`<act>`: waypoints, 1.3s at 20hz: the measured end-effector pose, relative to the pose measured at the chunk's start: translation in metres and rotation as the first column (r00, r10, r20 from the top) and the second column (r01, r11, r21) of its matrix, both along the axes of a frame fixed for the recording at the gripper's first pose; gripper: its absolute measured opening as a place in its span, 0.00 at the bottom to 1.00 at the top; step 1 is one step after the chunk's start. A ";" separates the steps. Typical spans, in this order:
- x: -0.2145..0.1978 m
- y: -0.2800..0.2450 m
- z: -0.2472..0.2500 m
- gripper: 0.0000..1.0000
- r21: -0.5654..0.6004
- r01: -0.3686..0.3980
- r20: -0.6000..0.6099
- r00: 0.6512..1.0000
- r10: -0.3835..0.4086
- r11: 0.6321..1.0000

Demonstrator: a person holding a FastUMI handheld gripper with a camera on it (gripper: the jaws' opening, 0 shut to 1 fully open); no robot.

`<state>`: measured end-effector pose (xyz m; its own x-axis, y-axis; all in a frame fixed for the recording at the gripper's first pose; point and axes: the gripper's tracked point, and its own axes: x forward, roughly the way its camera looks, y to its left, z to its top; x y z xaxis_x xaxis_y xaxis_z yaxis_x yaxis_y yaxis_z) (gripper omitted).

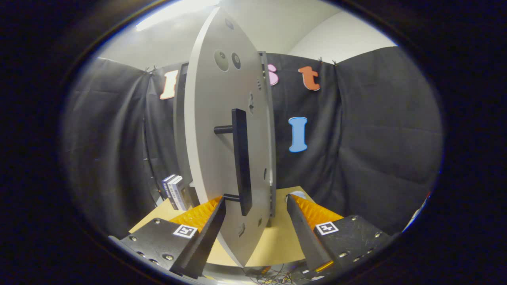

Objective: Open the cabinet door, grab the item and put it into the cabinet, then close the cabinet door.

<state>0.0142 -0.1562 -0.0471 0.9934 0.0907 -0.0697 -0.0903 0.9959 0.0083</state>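
Your gripper (255, 209) has its jaws spread around the lower end of the handle (241, 158), not yet pinching it. The door (214, 130) stands edge-on just behind the handle. Expect a stiff, light panel; take the bar low, squarely.

Light comes from a ceiling strip lamp (174, 14) overhead, blown out to plain white with a soft halo around it. The pale cabinet door (216, 130) catches this evenly, with no hard glare, shading darker toward its lower part. The dark bar handle (241, 158) reads nearly as a silhouette with little surface detail. The black cloth wall (368, 134) is dim, its folds faintly lit. Fisheye distortion bows the door's straight edges into curves, and a thin blue colour fringe runs along the rim. The gripper (256, 213), its fingers spread apart, is sharp.
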 end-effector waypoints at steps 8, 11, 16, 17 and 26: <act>0.023 0.042 -0.007 0.93 0.025 -0.107 -0.016 0.994 0.108 0.994; 0.033 0.052 -0.008 0.96 0.028 -0.145 -0.017 0.989 0.146 0.989; 0.055 0.091 -0.009 1.00 0.025 -0.226 -0.006 0.974 0.226 0.974; 0.061 0.100 -0.009 1.00 0.025 -0.243 -0.004 0.970 0.243 0.970; 0.129 0.179 -0.011 1.00 -0.003 -0.345 -0.014 0.939 0.345 0.939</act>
<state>0.1433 0.0227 -0.0578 0.9002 0.4272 -0.0842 -0.4282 0.9037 0.0067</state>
